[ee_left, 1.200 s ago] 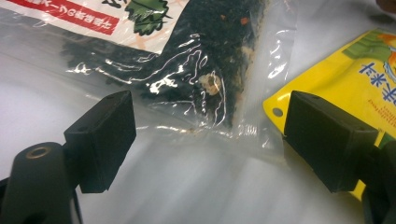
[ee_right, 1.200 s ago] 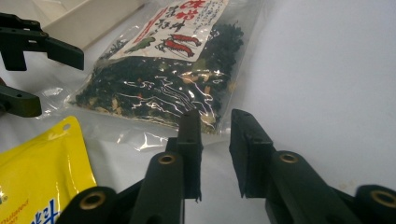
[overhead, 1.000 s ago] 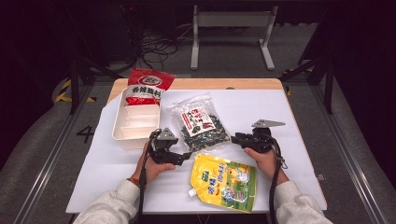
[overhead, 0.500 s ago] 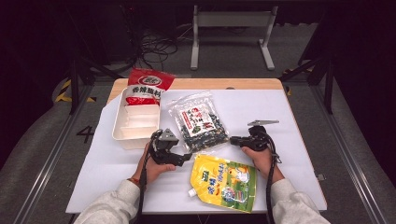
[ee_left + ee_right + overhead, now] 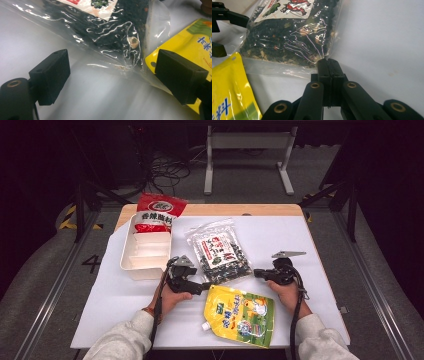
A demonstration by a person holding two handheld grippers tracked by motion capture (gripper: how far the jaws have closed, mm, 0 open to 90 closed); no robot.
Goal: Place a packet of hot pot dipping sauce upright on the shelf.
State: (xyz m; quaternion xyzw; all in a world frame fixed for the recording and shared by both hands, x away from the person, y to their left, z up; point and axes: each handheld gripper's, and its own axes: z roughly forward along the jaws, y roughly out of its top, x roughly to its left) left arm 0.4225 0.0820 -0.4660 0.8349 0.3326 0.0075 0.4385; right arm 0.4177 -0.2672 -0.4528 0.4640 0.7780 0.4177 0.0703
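A clear bag of dark dried seaweed (image 5: pixel 218 252) with a red and white label lies flat mid-table. My left gripper (image 5: pixel 206 285) points at its near left corner, and in the left gripper view it (image 5: pixel 113 75) stands open, the bag's clear bottom seam (image 5: pixel 110 57) lying between the jaws. My right gripper (image 5: pixel 257 272) reaches the near right corner. In the right gripper view it (image 5: pixel 328 62) is shut, tips against the bag (image 5: pixel 292 37); I cannot tell whether any film is pinched.
A yellow spouted pouch (image 5: pixel 242 312) lies at the front edge between my hands, just below the bag. A white divided tray (image 5: pixel 132 270) stands at the left with a red packet (image 5: pixel 157 212) leaning over its far end. White table cover (image 5: pixel 320 240) stretches to the right.
My right gripper has slid left across the table to the bag's near right corner. The left gripper and the bag have hardly moved.
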